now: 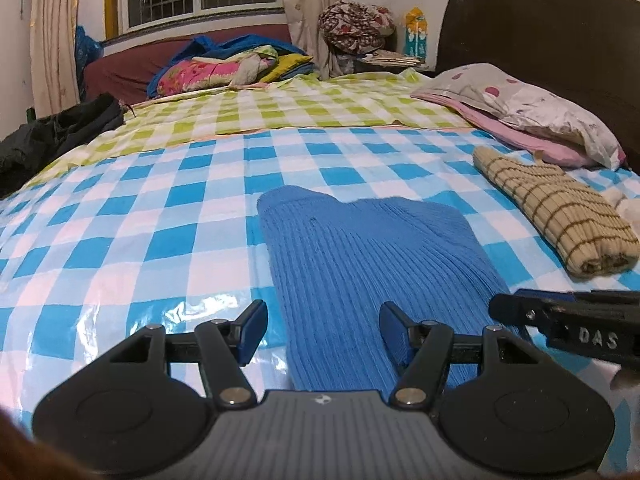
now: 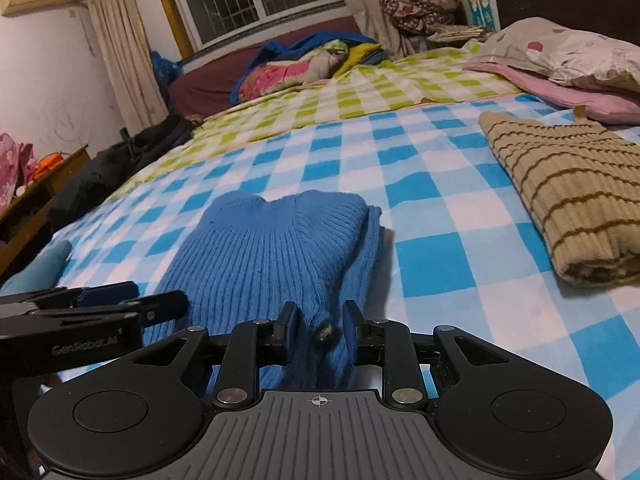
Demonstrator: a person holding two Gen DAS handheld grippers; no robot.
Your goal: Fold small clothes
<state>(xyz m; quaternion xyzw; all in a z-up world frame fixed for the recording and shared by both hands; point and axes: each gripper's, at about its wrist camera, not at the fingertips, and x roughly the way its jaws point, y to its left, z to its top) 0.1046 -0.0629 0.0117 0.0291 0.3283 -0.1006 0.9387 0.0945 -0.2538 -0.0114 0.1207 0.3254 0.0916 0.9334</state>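
Note:
A blue ribbed knit top (image 1: 360, 248) lies folded lengthwise on the blue checked sheet (image 1: 140, 220), neck end away from me. My left gripper (image 1: 323, 318) stands open over its near left edge, one finger above the sheet and one above the knit. My right gripper (image 2: 320, 320) is at the near end of the top (image 2: 272, 248). Its jaws are a little apart, and a bunched fold with a small button (image 2: 325, 330) sits between them without being clearly pinched. Each gripper shows at the edge of the other's view: the right gripper (image 1: 520, 308) and the left gripper (image 2: 158, 296).
A folded beige striped knit (image 1: 560, 216) lies to the right. Behind it are pillows (image 1: 540, 108) against a dark headboard (image 1: 540, 28). Dark clothes (image 1: 60, 132) lie at the bed's left edge. A heap of bedding (image 1: 224, 66) is at the far side under the window.

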